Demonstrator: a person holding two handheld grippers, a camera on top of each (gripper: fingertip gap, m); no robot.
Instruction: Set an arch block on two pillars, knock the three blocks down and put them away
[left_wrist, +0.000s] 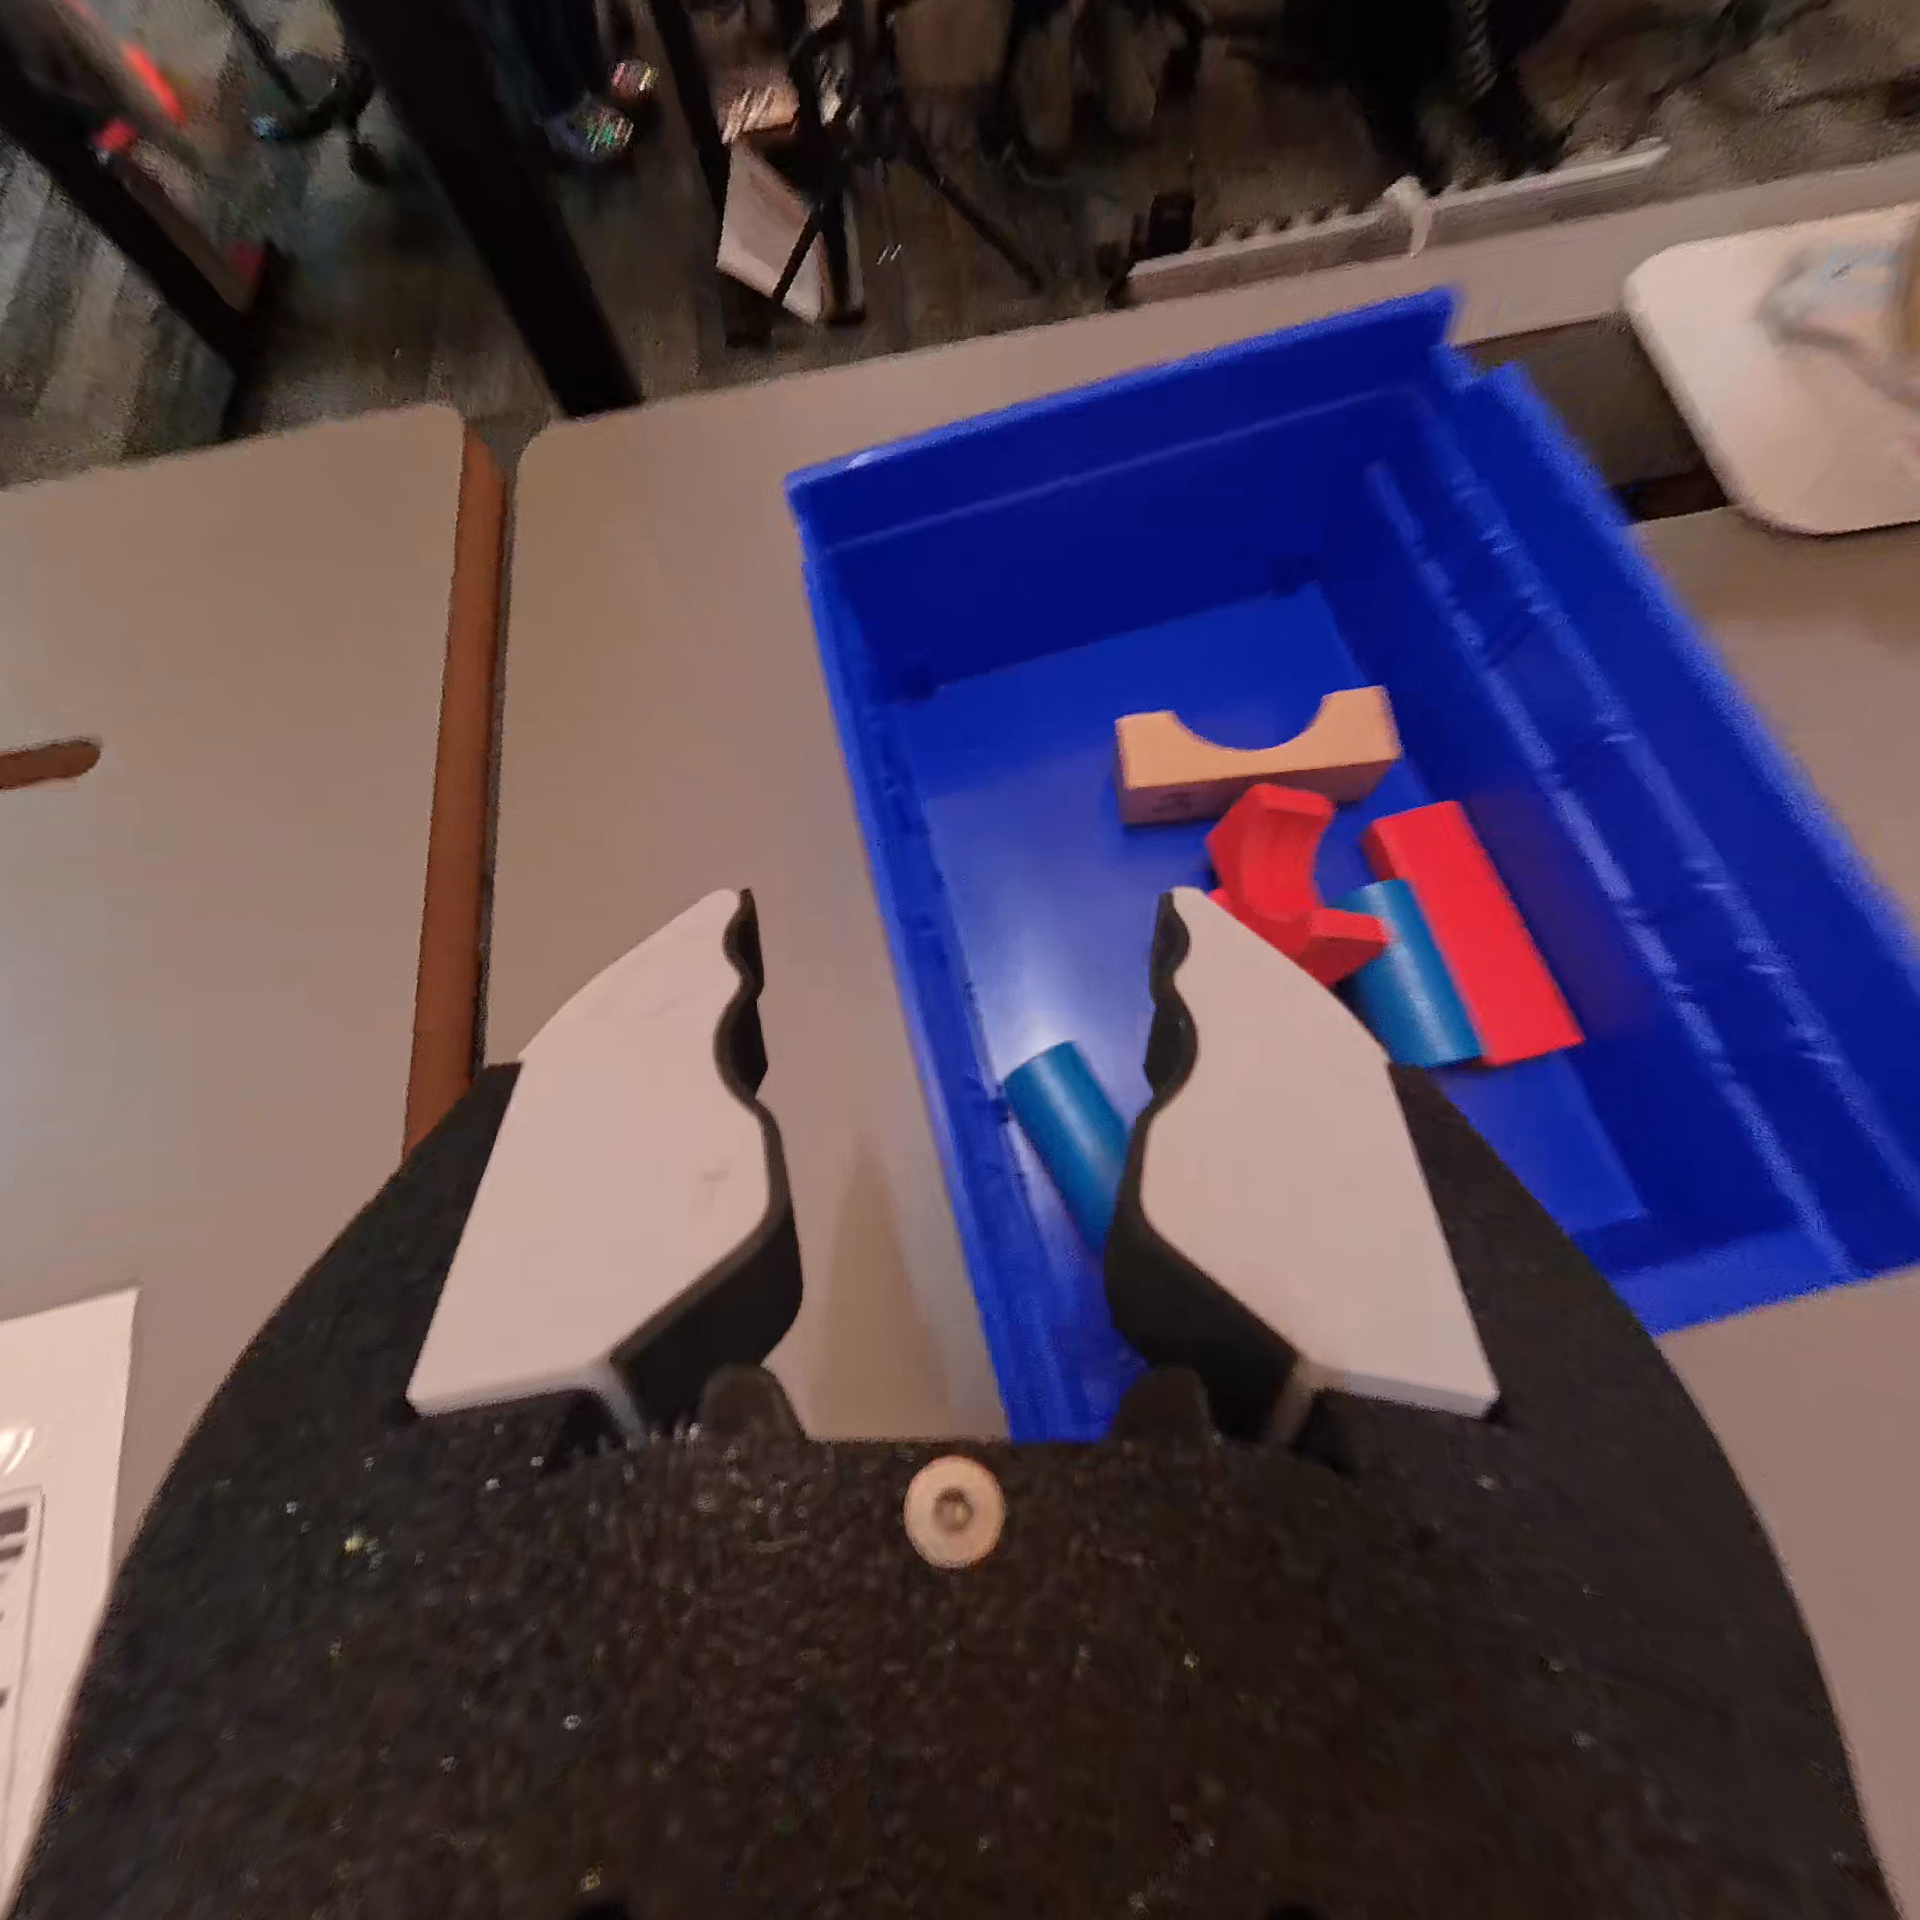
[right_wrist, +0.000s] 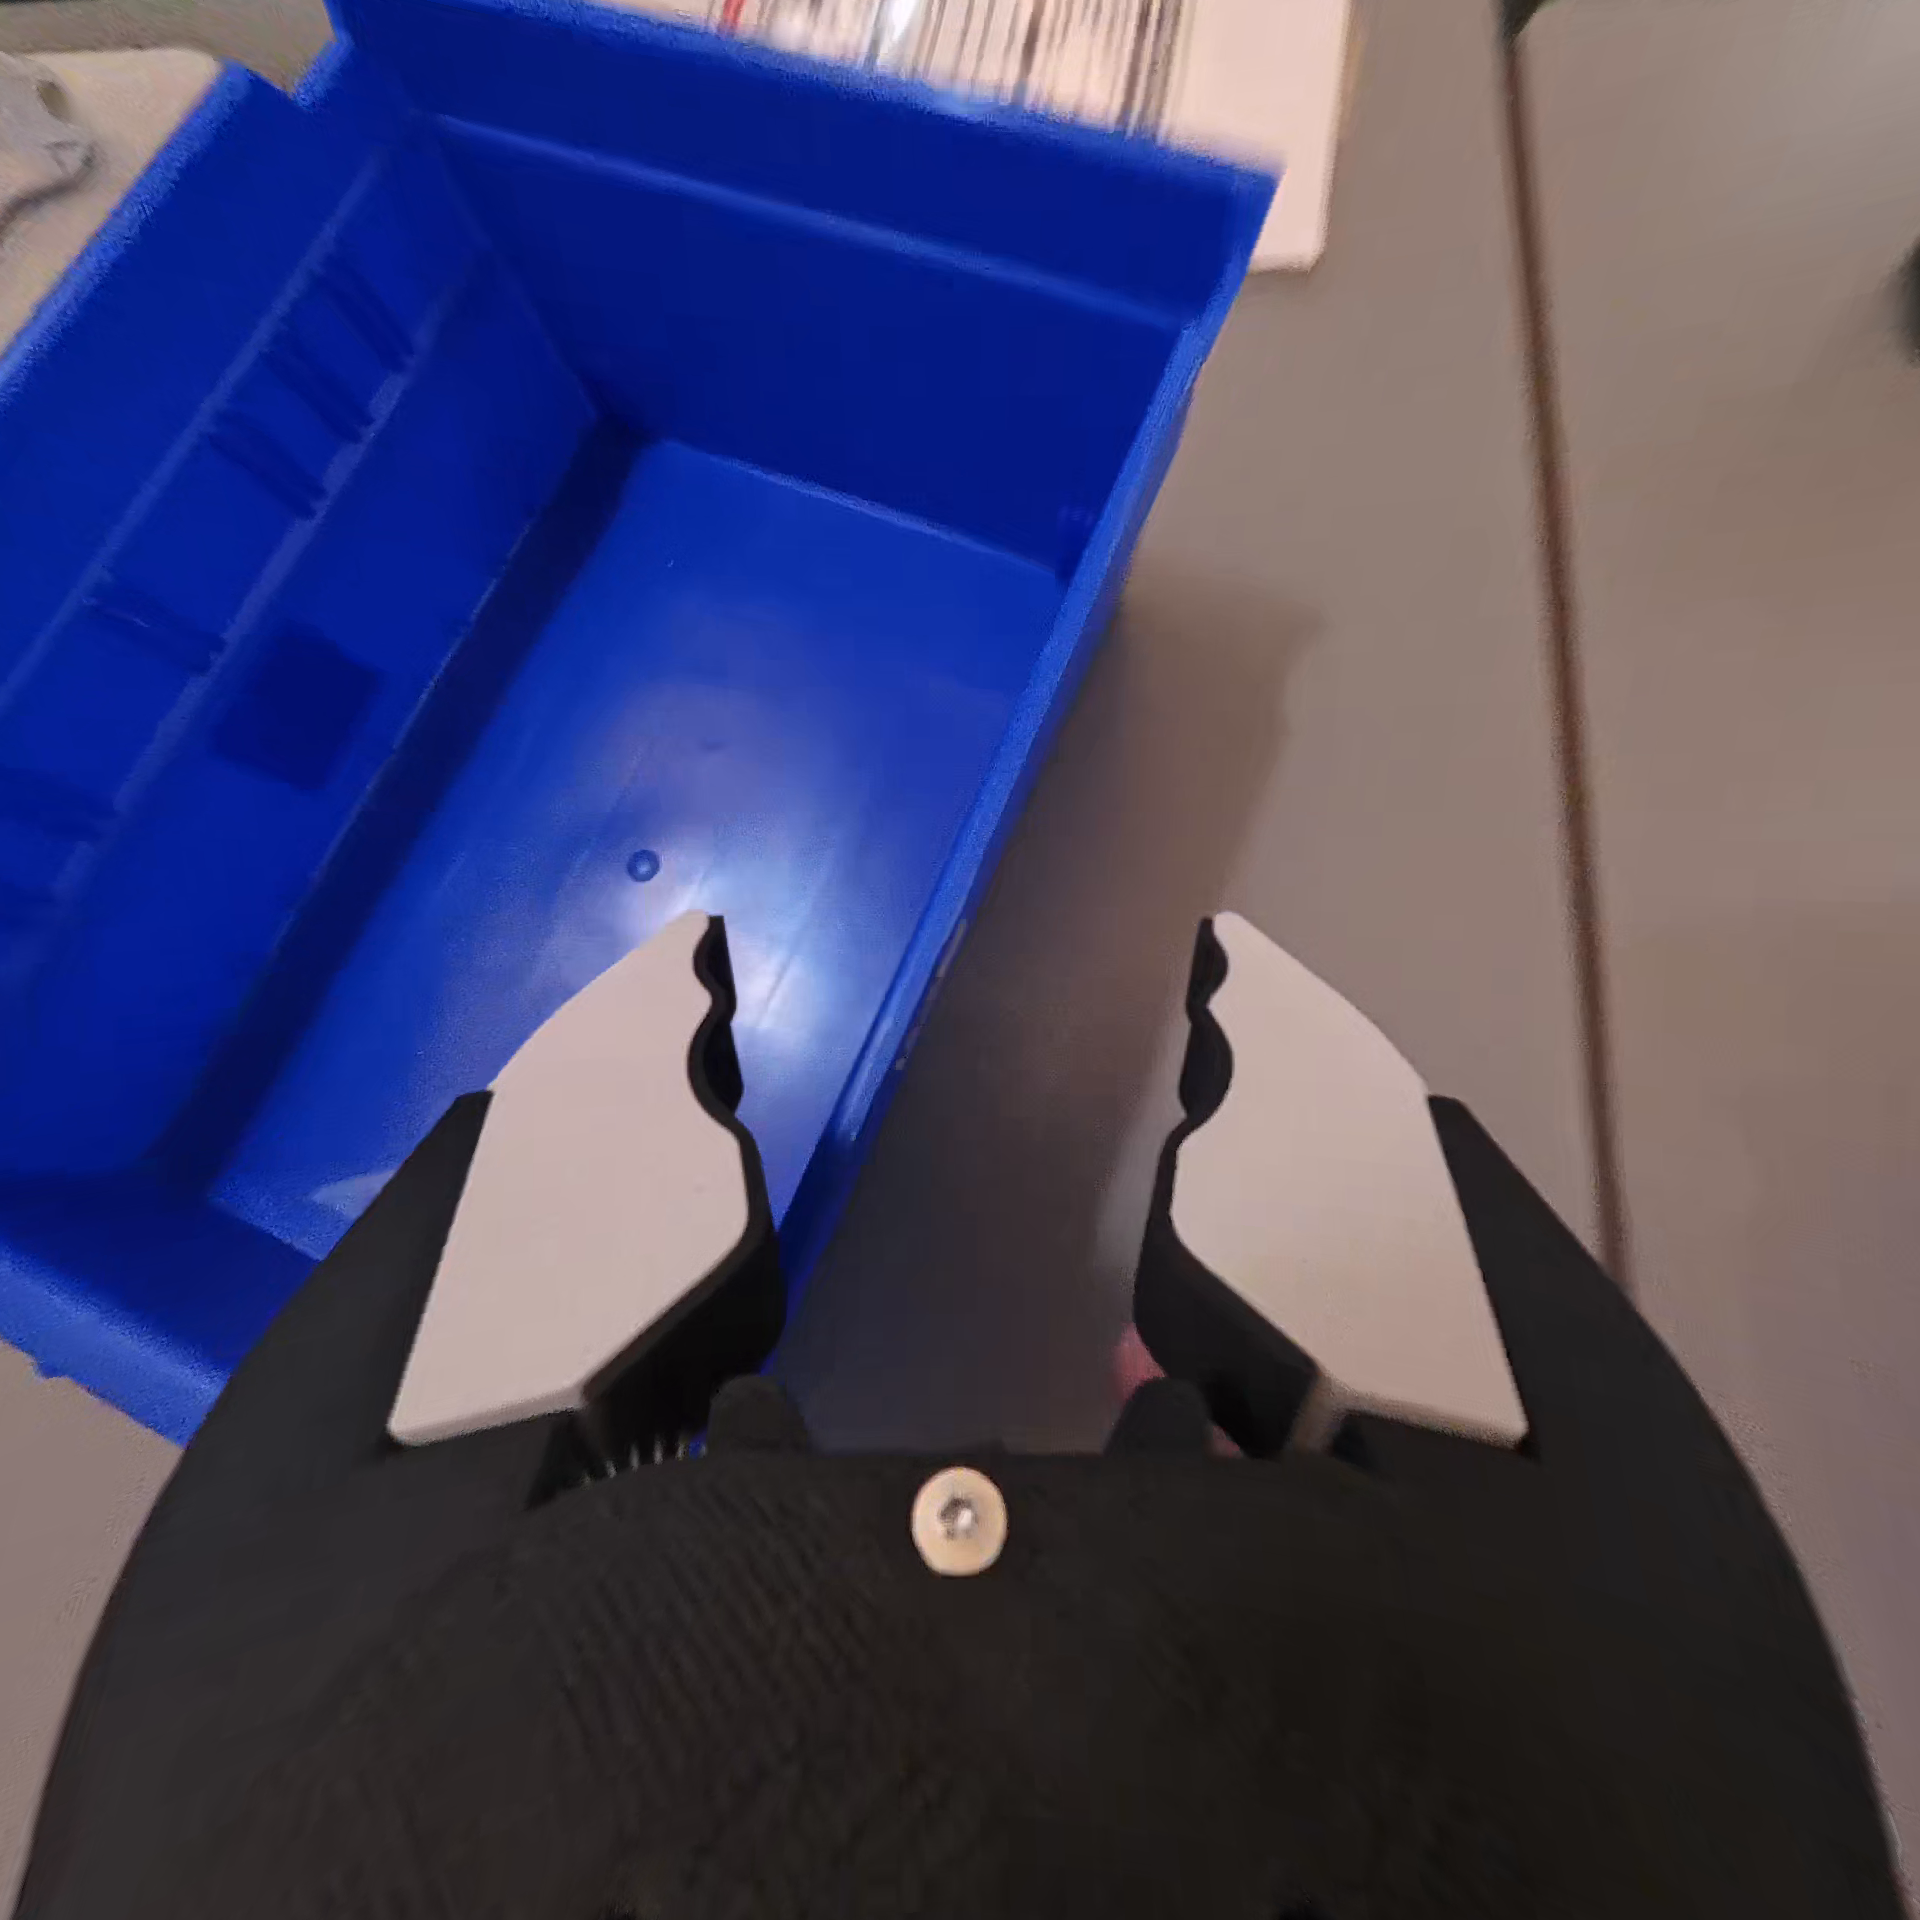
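Observation:
In the left wrist view a blue plastic bin (left_wrist: 1143, 520) stands on a grey table. It holds a tan arch block (left_wrist: 1247, 769), a red arch block (left_wrist: 1273, 873), a red bar block (left_wrist: 1475, 935) and two blue cylinders (left_wrist: 1413, 987) (left_wrist: 1070, 1132). My left gripper (left_wrist: 956, 914) is open and empty above the bin's left wall, its right finger over the inside. In the right wrist view a blue bin (right_wrist: 831, 312) shows a bare floor. My right gripper (right_wrist: 956, 935) is open and empty above that bin's right wall.
A brown gap (left_wrist: 457, 779) divides two grey tabletops left of the bin. A printed white sheet (left_wrist: 52, 1455) lies at the near left, and a white tray (left_wrist: 1766, 395) at the far right. Beyond the table's far edge are dark stands and floor clutter. Paper (right_wrist: 1247, 104) lies behind the right view's bin. My hands' fingertips stand some 85 centimetres from each other.

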